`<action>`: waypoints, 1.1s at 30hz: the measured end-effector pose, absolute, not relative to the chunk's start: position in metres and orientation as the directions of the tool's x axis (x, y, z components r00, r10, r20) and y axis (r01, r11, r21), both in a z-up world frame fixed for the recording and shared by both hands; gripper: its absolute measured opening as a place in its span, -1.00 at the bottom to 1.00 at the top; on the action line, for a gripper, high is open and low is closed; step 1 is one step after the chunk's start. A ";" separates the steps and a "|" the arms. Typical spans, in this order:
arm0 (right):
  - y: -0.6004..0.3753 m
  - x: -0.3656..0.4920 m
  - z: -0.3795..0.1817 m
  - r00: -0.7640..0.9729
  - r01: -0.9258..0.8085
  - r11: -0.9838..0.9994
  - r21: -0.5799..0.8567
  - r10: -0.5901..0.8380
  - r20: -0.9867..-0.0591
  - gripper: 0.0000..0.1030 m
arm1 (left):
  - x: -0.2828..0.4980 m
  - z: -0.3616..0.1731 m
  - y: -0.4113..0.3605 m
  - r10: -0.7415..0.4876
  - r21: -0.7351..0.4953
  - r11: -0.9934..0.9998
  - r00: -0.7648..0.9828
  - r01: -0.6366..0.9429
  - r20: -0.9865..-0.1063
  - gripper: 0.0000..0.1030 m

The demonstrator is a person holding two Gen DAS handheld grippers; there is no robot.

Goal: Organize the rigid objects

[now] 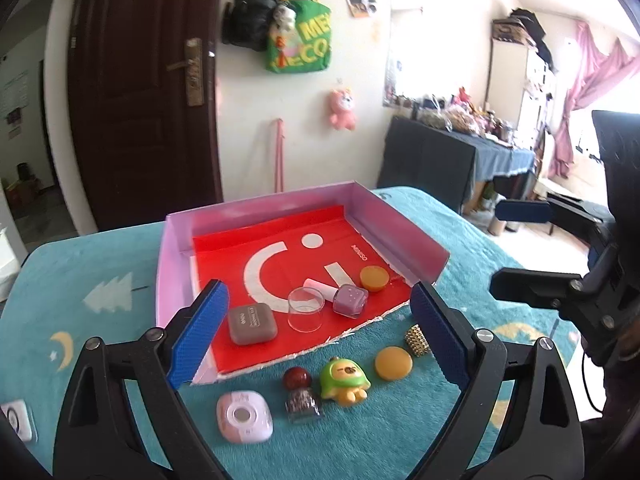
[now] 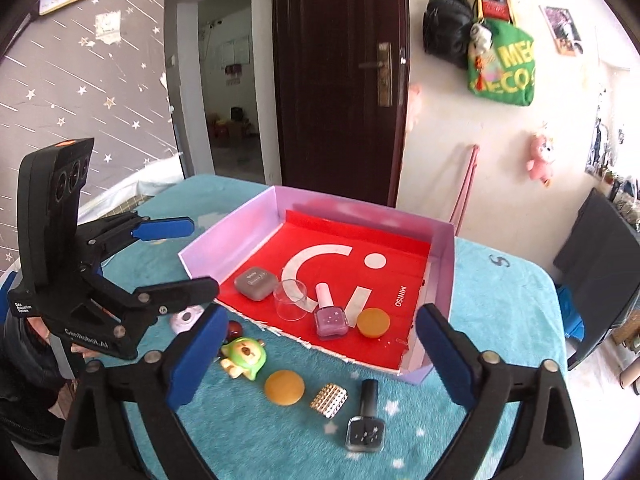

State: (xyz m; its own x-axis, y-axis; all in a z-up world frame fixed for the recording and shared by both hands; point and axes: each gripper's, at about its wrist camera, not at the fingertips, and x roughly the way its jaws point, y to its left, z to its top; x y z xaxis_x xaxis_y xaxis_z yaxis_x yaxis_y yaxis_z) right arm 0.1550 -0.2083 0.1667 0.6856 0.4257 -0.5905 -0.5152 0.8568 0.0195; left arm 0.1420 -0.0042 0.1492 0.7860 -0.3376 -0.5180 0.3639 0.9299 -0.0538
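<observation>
A shallow pink box (image 1: pixel 372 204) (image 2: pixel 240 220) with a red liner holds a grey case (image 1: pixel 252 324) (image 2: pixel 256 283), a clear cup (image 1: pixel 306 309) (image 2: pixel 291 301), a purple polish bottle (image 1: pixel 350 300) (image 2: pixel 330 318) and an orange disc (image 1: pixel 375 278) (image 2: pixel 373 322). On the teal cloth in front lie a green toy (image 1: pixel 345 378) (image 2: pixel 243 358), another orange disc (image 1: pixel 393 363) (image 2: pixel 284 387), a gold studded piece (image 1: pixel 416 340) (image 2: pixel 329 400), a dark red-capped bottle (image 1: pixel 302 396), a pink round case (image 1: pixel 245 416) (image 2: pixel 186 318) and a black polish bottle (image 2: pixel 366 426). My left gripper (image 1: pixel 320 336) (image 2: pixel 176 256) and right gripper (image 2: pixel 316 356) (image 1: pixel 516 248) are both open and empty.
The teal cloth (image 1: pixel 100 280) covers the table. A dark door (image 2: pixel 340 72) and a wall with hanging bags (image 1: pixel 296 24) stand behind. A dark chair (image 2: pixel 592 272) is at the right. A cluttered side table (image 1: pixel 460 148) stands further back.
</observation>
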 end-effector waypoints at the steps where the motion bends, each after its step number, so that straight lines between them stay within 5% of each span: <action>1: -0.209 0.150 0.169 0.694 -0.513 0.858 0.016 0.426 -0.581 0.97 | 0.139 0.150 -0.003 -0.334 -0.055 0.932 0.790 0.359 -0.514 0.81; 20: -0.230 0.064 0.136 0.802 -0.362 0.930 0.062 0.345 -0.487 1.00 | 0.061 0.100 0.009 -0.186 -0.110 0.982 0.852 0.151 -0.490 0.89; 33: -0.244 0.060 0.056 0.804 -0.213 0.968 0.133 0.251 -0.540 1.00 | 0.046 0.046 -0.001 -0.121 -0.067 0.993 0.852 0.101 -0.509 0.89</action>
